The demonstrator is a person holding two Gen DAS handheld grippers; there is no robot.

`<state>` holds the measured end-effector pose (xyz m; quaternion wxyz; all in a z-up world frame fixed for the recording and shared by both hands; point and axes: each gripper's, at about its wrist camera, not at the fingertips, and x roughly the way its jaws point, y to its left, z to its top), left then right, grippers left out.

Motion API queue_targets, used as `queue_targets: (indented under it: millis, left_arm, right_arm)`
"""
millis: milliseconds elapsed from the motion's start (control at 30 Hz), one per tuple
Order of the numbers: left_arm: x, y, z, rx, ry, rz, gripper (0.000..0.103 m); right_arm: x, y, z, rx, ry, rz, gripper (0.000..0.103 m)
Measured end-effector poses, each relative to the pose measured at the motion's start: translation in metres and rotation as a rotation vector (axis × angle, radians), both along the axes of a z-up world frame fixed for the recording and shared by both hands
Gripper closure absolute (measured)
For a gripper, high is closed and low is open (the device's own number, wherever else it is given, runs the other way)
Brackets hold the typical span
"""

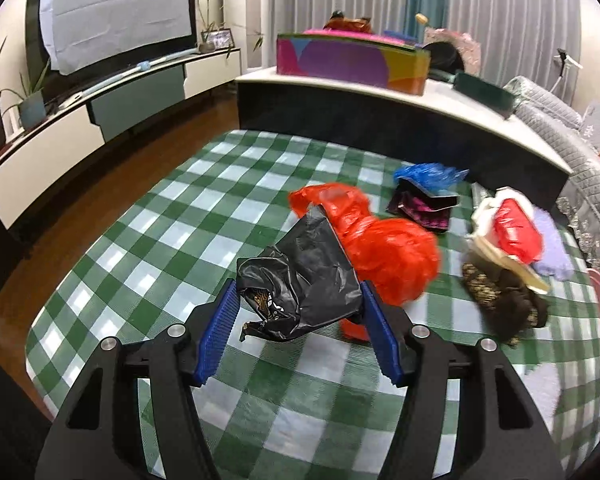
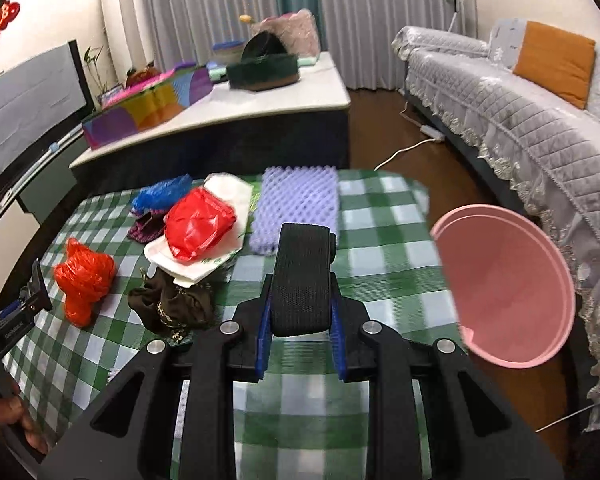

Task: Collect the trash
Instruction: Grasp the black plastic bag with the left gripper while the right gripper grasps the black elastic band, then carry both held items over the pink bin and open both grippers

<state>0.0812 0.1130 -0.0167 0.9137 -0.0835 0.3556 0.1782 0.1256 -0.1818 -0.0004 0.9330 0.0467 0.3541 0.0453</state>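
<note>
Trash mostly uncollected: your left gripper (image 1: 300, 320) clamps a black plastic bag (image 1: 300, 280), your right gripper (image 2: 300, 332) pinches a black mesh strap (image 2: 302, 276); pink basin (image 2: 512, 280) looks empty, red bags (image 2: 84, 280) remain.

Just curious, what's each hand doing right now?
Left gripper shut on black plastic bag. Right gripper shut on black mesh strap. Pink basin at right. Nothing blocking.
</note>
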Motion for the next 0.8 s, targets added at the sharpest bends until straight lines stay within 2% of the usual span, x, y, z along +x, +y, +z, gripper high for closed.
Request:
queue_targets:
  millis: [467,800]
  left_arm:
    - [-0.029,-0.065,0.04,0.003,-0.108,-0.249,0.043]
    - [-0.035,-0.132,0.062,0.011,-0.128,-0.465,0.043]
  right_arm:
    - [-0.059,-0.071,0.054,-0.007,-0.099,-0.143,0.078]
    - [-0.081,-0.123,0.077,0.013,-0.1,-0.181,0.078]
